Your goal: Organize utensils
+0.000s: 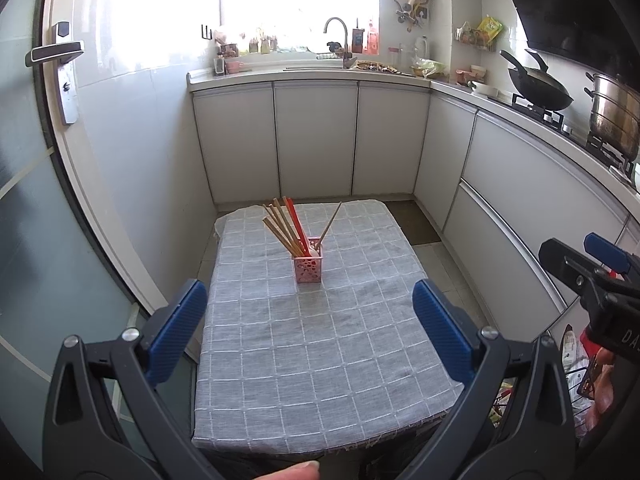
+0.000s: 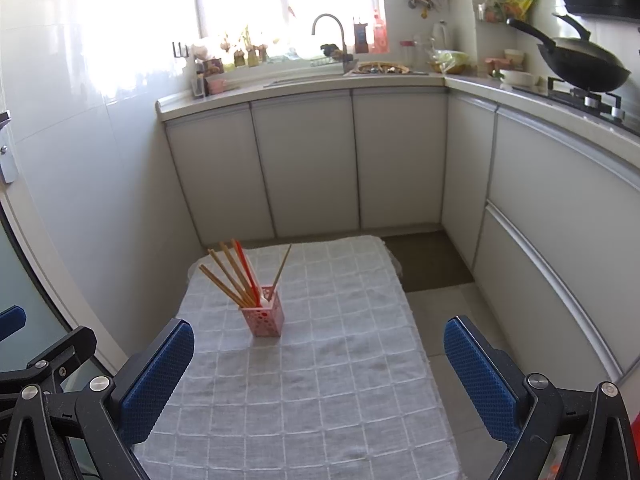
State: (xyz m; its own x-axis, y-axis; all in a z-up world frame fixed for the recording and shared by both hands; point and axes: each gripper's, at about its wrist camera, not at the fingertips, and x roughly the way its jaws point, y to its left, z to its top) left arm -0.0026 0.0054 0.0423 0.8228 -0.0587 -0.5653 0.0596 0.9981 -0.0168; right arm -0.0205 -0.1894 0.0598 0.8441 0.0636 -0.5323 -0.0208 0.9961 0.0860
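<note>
Since every utensil in view already stands in the pink holder point(image 1: 307, 266) and nothing lies loose on the grey checked cloth point(image 1: 320, 340), the task is judged to be at or near its end, with both tools hanging short of the bench's near edge.

Left gripper point(image 1: 311, 334): fingers point(image 1: 176, 330) spread wide, gripping nothing and touching nothing; the cloth shows plainly between them. A fingertip of the person's hand point(image 1: 294, 471) is visible at the bottom of the left wrist view.

Holder: upright on the bench, toward the far edge and somewhat left of centre. The wooden chopsticks point(image 1: 282, 226) lean in a bundle toward the far-left corner, with the red chopsticks point(image 1: 297, 222) beside them. One single wooden stick point(image 1: 331, 222) leans the other way, toward the far-right corner. A white item sits low inside the holder; what it is cannot be told.

Right gripper point(image 2: 319, 376): fingers point(image 2: 480, 376) likewise fully apart, empty, clear of cloth and holder.

Next move, as a judgement: if any tidying remains, it would be the lone stick, which calls for a reach across the bench, a narrow closing on a thin shaft, and care not to tip the light holder.
</note>
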